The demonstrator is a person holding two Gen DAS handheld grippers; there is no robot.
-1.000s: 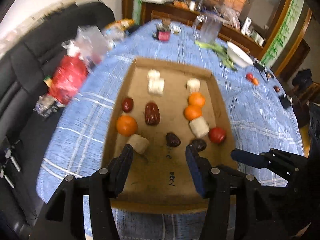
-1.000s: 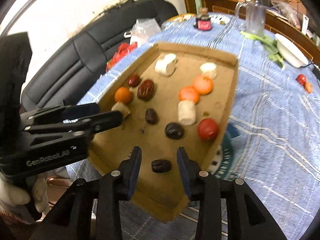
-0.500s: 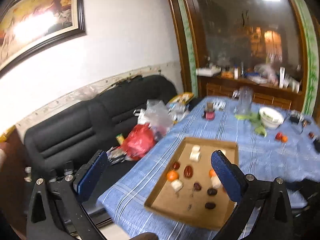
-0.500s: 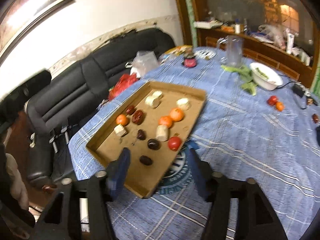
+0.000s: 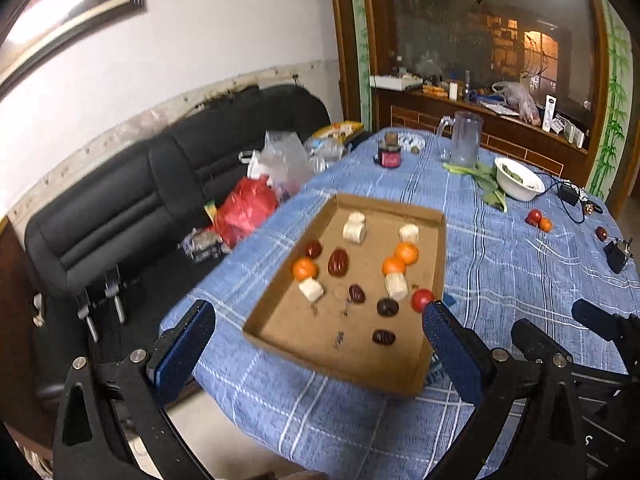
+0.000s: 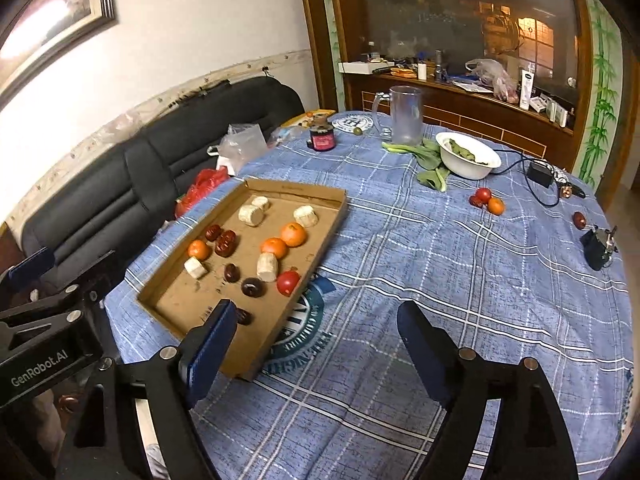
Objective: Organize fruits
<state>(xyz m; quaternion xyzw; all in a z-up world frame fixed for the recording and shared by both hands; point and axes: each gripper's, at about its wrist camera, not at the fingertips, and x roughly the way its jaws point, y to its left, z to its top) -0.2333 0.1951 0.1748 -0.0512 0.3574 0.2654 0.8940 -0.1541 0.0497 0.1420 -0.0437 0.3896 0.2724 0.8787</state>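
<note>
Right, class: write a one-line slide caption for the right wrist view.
Empty right hand-held gripper, jaws opening, above a blue checked tablecloth beside a cardboard tray of fruit.

Both wrist views looked obliquely down from above the table's near edge. Left sat leftward, right rightward; both shared the cardboard tray (image 5: 439, 240) (image 6: 332, 216) and blue tablecloth (image 5: 500, 248) (image 6: 440, 264).

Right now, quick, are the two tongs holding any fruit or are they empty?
Left tongs: open wide, holding nothing.
Right tongs: opening, nothing between them; the fruit sits in the cardboard tray.
</note>
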